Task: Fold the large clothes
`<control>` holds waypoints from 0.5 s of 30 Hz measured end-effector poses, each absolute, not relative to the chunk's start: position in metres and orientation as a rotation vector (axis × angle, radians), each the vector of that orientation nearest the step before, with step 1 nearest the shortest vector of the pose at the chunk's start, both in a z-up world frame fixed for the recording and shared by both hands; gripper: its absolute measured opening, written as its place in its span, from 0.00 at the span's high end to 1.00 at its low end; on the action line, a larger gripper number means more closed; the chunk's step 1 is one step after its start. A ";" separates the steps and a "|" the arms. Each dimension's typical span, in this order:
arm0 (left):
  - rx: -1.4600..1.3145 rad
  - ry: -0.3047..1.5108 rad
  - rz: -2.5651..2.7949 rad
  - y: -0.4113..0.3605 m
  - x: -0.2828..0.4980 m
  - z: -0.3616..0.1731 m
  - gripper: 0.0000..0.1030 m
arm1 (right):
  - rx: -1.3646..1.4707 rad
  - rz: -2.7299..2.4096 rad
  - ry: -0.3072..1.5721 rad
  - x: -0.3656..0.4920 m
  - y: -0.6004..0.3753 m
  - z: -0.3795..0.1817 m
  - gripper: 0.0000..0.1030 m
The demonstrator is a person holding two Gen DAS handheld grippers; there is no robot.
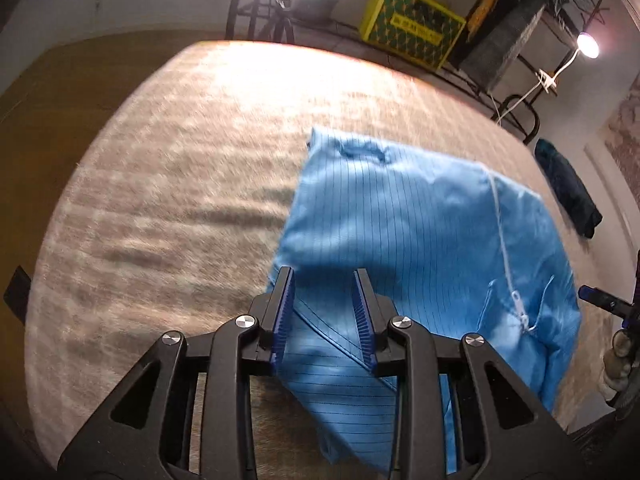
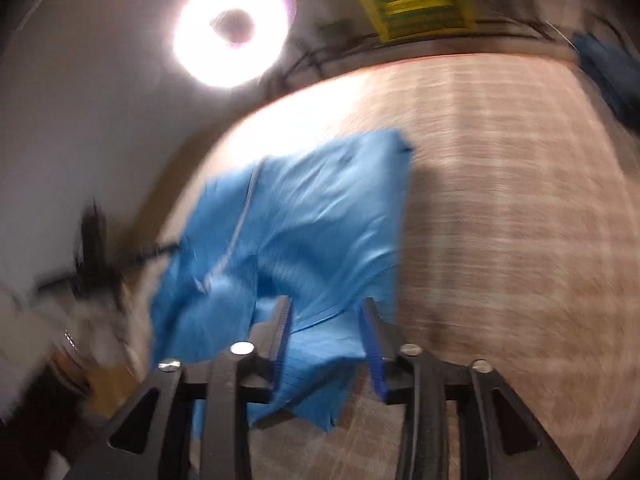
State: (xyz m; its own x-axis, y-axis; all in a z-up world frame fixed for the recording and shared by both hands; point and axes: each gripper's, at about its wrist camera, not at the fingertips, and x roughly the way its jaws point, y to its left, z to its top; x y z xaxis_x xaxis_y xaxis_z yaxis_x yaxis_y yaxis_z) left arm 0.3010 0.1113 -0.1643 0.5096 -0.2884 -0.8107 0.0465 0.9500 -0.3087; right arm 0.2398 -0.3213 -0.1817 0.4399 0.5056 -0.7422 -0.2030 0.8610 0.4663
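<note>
**Mia:** Where is the big blue coat (image 1: 420, 232) now?

**Ben:** It lies on the soft tan surface (image 1: 180, 168), on the right part of it as the left camera sees it; the near end hangs up off the surface, right at the two tools.

**Mia:** Is it folded?

**Ben:** Partly, I think; it looks like a thick bundle, not a flat spread-out coat; the far end looks neat, with a small loop (image 1: 362, 152) on top; the white zipper (image 1: 508, 256) runs down one side; the near end is bumpy and loose.

**Mia:** What is the left tool (image 1: 324, 280) doing?

**Ben:** Its jaws stand a little apart, with blue cloth between them; I cannot tell if the pads really pinch the cloth or if it just lies there.

**Mia:** And the right tool (image 2: 326, 308)?

**Ben:** Its jaws are partly apart too; a flap of the coat hangs between them and droops down below; the picture is smeary; the cloth looks slack, so I think this tool is not pinching it.

**Mia:** So what is left to do?

**Ben:** I think the near end must go flat or fold over one more time; then the bundle needs a pat to be tidy; another dark cloth (image 1: 568, 188) waits at the far right edge, maybe for later.
</note>
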 end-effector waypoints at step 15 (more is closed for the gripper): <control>-0.202 1.051 -0.151 0.115 0.311 -0.178 0.70 | 0.116 0.437 1.141 0.244 -0.290 -0.201 0.87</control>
